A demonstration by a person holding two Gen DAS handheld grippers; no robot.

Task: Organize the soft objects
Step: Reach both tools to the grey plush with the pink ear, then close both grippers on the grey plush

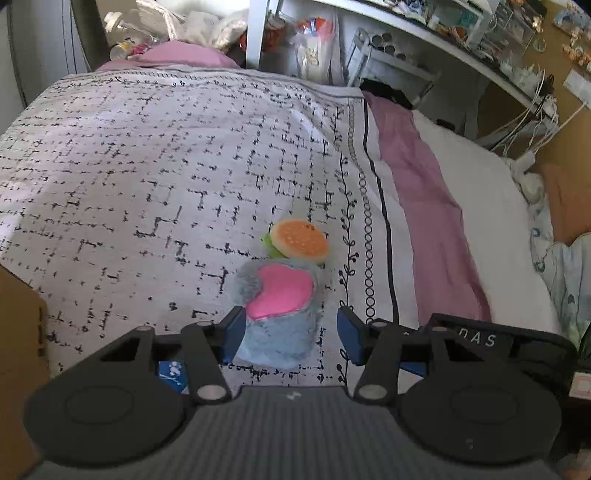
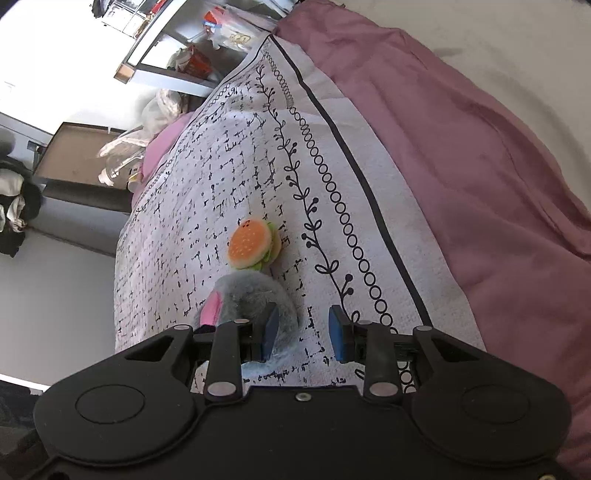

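A grey furry plush with a pink heart patch (image 1: 279, 310) lies on the white black-patterned bedspread (image 1: 147, 166). A small plush hamburger (image 1: 301, 240) sits just beyond it, touching it. My left gripper (image 1: 291, 336) is open, its blue pads on either side of the grey plush, the left pad against it. In the right wrist view my right gripper (image 2: 303, 328) is open; the grey plush (image 2: 251, 295) lies by its left pad and the hamburger (image 2: 253, 245) is further ahead.
A pink sheet (image 1: 424, 192) and white blanket (image 1: 480, 192) lie right of the bedspread. A cluttered white shelf (image 1: 424, 33) and cables stand beyond the bed. A cardboard box (image 1: 18, 332) is at the left edge. Bottles and bags lie at the bed's far end.
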